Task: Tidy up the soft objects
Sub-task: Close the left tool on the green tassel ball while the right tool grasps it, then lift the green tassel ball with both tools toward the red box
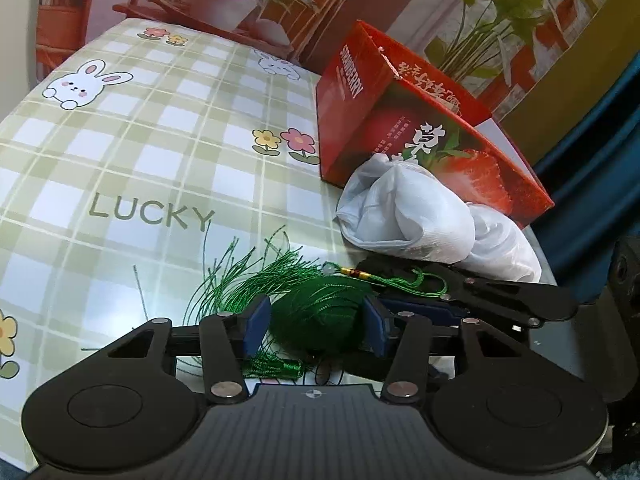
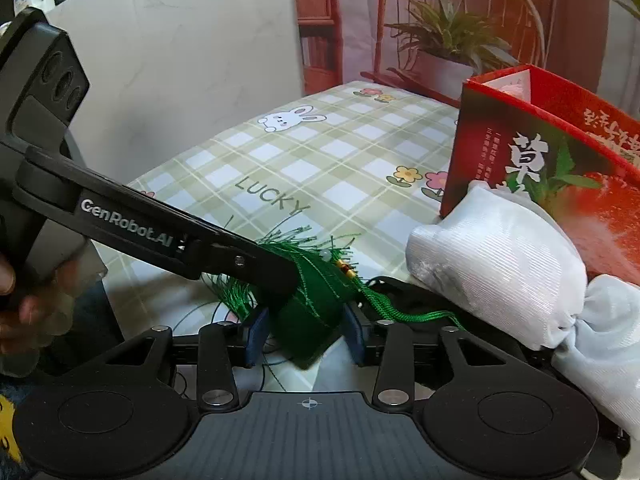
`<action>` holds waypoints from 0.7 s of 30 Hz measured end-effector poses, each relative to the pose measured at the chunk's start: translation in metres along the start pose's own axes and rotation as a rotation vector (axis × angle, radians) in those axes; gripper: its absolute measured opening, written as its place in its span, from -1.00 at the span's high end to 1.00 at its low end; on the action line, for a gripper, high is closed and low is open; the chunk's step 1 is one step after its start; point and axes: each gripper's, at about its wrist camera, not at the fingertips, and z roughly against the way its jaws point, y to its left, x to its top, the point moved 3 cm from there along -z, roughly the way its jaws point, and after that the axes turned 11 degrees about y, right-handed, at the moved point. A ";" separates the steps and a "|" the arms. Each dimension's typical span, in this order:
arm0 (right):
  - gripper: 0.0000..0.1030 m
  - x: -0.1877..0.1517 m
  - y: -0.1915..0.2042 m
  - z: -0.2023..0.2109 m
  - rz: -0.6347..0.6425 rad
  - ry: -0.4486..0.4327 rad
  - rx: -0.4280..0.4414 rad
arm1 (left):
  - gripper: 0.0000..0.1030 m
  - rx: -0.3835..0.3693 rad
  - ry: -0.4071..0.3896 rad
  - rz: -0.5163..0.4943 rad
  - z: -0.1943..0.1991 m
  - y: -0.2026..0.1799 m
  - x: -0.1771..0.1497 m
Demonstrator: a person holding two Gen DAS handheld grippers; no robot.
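The red box (image 1: 404, 120) at the far right of the bench (image 1: 132, 152) carries "STRAWBERRY" in white capitals down one end; its long side shows large white Chinese characters over a picture of a cut strawberry, with smaller lines of Chinese text too fine to read. The checked green-and-white cloth covering the bench has "LUCKY" printed on it, along with cartoon rabbits and small flowers. In the right wrist view, the side of the left hand-held gripper (image 2: 280, 280) reads "GenRobot.AI" in white.

The green tassel (image 1: 316, 316) lies on the cloth near the front edge of the bench. The left hand-held gripper (image 1: 316, 320) has its blue pads on either side of the tassel's thick bundled body, clamped on it. The right hand-held gripper (image 2: 304, 332) grips the same bundle from another angle, its pads pressed against the green threads. Loose threads fan out toward "LUCKY", and the beaded cord end trails toward the right.

A white cloth bag (image 2: 500, 264) lies crumpled just beside the tassel, resting against the base of the red box and hiding its lower part. A person's fingers (image 2: 24, 308) are visible at the left edge, blurred.
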 end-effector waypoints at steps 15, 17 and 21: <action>0.17 0.006 -0.010 -0.002 -0.065 -0.052 0.038 | 0.16 -0.009 -0.056 -0.042 0.012 -0.016 0.006; 0.17 0.006 -0.013 0.009 -0.081 -0.091 0.048 | 0.17 -0.020 -0.084 -0.044 0.022 -0.022 0.009; 0.17 0.007 -0.017 0.035 -0.095 -0.182 0.050 | 0.18 -0.031 -0.145 -0.080 0.045 -0.040 0.017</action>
